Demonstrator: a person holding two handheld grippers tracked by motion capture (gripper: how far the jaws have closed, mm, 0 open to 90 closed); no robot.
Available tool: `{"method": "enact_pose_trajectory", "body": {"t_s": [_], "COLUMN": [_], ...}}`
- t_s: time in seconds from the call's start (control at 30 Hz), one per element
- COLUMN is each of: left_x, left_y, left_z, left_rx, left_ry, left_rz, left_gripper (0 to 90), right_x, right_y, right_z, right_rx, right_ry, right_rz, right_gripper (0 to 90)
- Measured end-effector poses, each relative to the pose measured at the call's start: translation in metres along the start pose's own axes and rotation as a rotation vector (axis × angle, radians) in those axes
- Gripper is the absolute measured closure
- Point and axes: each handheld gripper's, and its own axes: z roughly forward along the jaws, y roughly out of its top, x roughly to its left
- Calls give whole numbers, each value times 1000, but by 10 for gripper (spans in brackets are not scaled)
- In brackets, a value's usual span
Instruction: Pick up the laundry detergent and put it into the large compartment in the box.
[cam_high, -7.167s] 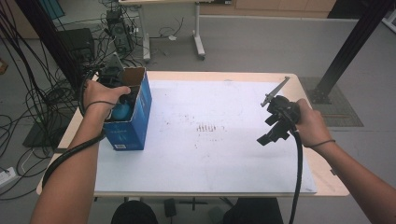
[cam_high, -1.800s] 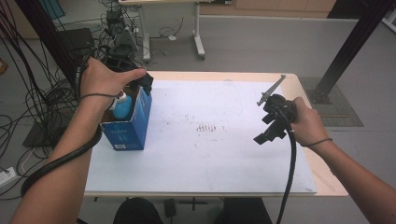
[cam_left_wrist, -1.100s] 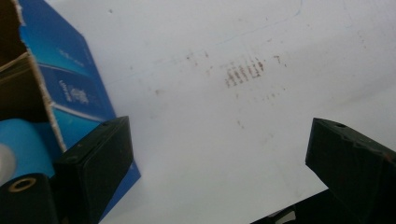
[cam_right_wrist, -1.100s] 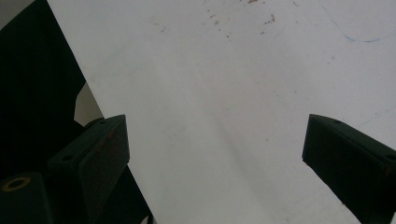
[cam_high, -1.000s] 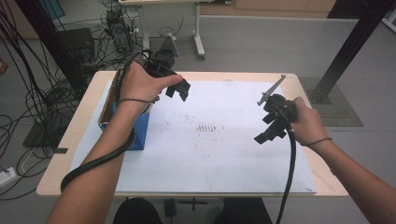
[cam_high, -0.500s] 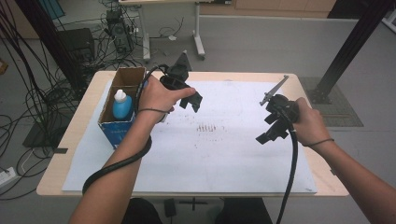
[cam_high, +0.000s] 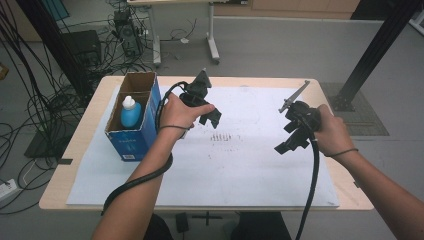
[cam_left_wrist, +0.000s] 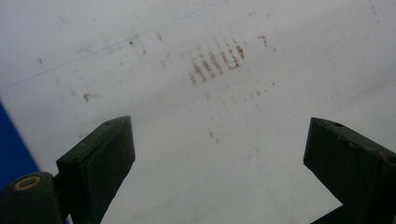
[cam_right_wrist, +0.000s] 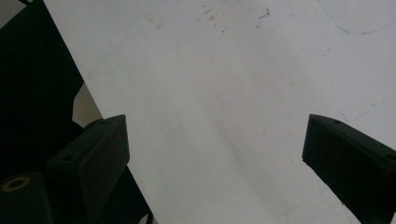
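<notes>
Box (cam_high: 134, 120) at left end of table (cam_high: 85, 150), open top, blue sides, standing on white sheet (cam_high: 240, 165). Bottle (cam_high: 131, 111) upright inside box, blue body, white cap, against near wall of the compartment. Left gripper (cam_high: 212, 116) held above sheet just right of box, jaws spread wide, nothing between them. Through left gripper view: jaws apart over bare sheet, brown marks (cam_left_wrist: 215, 63) ahead, blue edge of box (cam_left_wrist: 14, 144) at lower left. Brown marks (cam_high: 220, 136) on sheet right of box, just below left gripper. Right gripper (cam_high: 290, 142) well apart from box, over right part of sheet, jaws wide open, empty. Right gripper view: plain sheet (cam_right_wrist: 224, 116) between spread jaws. Cables trailing from both grippers toward near table edge.
</notes>
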Motion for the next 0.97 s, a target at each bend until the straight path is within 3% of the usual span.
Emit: {"method": "enact_pose_trajectory", "body": {"t_s": [0.3,0.97], "left_x": [-4,-1], "left_y": [0,-1], "left_z": [16,13], "left_rx": [11,-1], "left_ry": [-20,-28], "left_rz": [4,-10], "left_gripper": [95,95], "right_x": [0,-1], "right_y": [1,-3], "right_z": [3,2], "right_rx": [4,0], "right_ry": [3,4], "right_rz": [-1,3], "right_gripper": [77,77]}}
